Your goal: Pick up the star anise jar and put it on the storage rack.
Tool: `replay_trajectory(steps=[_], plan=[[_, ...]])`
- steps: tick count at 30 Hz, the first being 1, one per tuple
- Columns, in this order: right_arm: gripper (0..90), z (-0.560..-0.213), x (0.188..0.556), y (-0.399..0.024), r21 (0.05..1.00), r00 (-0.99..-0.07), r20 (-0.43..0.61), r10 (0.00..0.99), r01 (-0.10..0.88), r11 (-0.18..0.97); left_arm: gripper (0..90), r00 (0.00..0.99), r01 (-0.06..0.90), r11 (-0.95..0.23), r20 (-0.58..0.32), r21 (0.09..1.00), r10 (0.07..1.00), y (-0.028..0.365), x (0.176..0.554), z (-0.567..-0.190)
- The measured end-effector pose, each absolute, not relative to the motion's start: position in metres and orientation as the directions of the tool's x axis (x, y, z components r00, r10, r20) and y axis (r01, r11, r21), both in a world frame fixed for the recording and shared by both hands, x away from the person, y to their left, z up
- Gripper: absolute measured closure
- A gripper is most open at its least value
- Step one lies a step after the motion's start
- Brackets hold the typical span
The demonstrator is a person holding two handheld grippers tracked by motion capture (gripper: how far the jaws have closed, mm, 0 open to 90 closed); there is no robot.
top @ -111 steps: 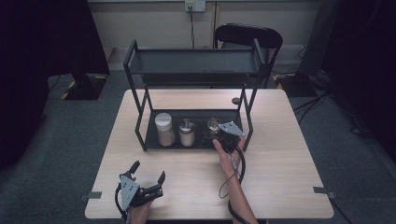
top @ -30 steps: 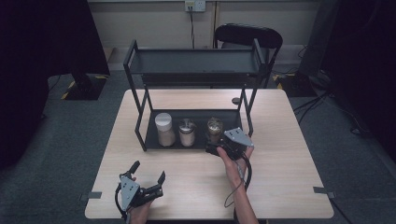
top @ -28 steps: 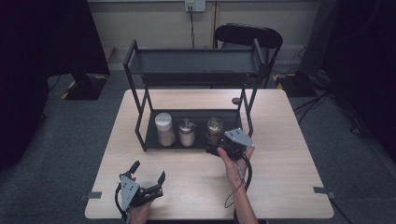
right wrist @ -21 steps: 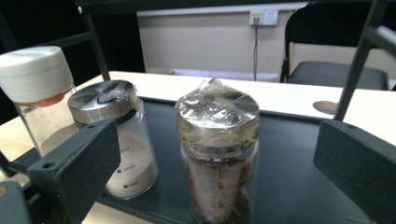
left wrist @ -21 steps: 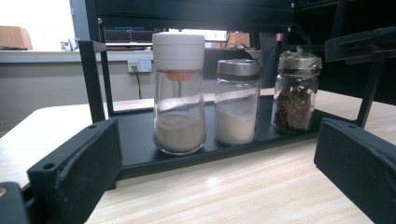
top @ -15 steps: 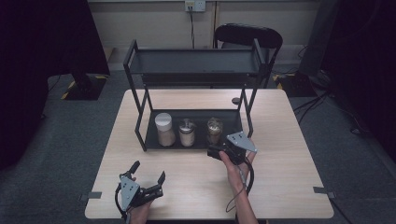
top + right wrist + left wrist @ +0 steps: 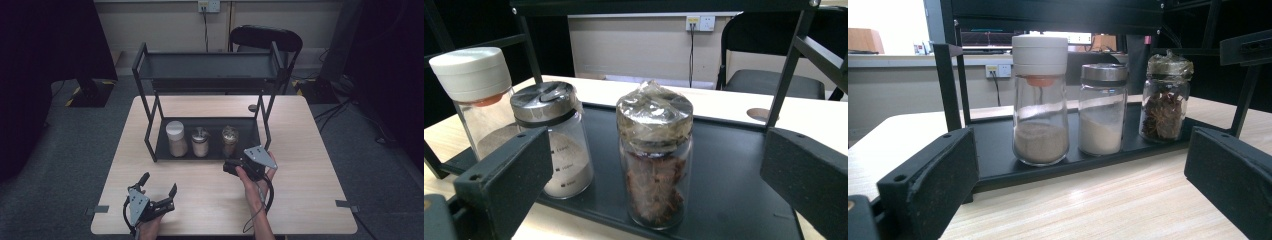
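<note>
The right gripper (image 7: 234,166) is held just off the front edge of the rack's bottom tray (image 7: 247,126), jaws spread wide with nothing between them, pointed at the star anise jar (image 7: 230,140). The right hand (image 7: 256,175) is wrapped around it from behind, forearm coming up from the desk's front edge, grey plate tilted on top.

In the right gripper view the jaws are seen at both bottom corners, well apart, and the star anise jar (image 7: 655,155) is framed between them but not touched. It stands upright near the front edge of the tray (image 7: 734,195), plastic wrap crinkled over its mouth, which can't be made out from the high view. The steel-lidded jar (image 7: 555,140) sits just beside it and the white-capped jar (image 7: 474,95) further along.

The left gripper (image 7: 157,192) is parked near the front left corner of the desk (image 7: 310,200), held low in the left hand (image 7: 150,227), jaws also wide open and empty. From its view all three jars are seen in a row side-on, well apart from the jaws: white-capped jar (image 7: 1040,100), steel-lidded jar (image 7: 1103,110), star anise jar (image 7: 1166,97).
</note>
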State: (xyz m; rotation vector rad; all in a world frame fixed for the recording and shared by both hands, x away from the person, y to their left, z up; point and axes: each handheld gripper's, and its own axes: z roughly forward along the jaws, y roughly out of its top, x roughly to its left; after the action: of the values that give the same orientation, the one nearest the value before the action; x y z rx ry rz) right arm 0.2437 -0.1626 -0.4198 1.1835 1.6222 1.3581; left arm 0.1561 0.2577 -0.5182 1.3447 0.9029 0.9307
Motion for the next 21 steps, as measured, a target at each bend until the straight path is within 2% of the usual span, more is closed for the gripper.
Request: replay_trajectory(steps=[21], plan=[[0.0,-0.43,0.218,-0.176,0.983,-0.32,0.07,0.945,0.181,-0.012,0.0,0.375,-0.026,0.009,0.002,1.0,0.927,0.257,0.156,-0.518]])
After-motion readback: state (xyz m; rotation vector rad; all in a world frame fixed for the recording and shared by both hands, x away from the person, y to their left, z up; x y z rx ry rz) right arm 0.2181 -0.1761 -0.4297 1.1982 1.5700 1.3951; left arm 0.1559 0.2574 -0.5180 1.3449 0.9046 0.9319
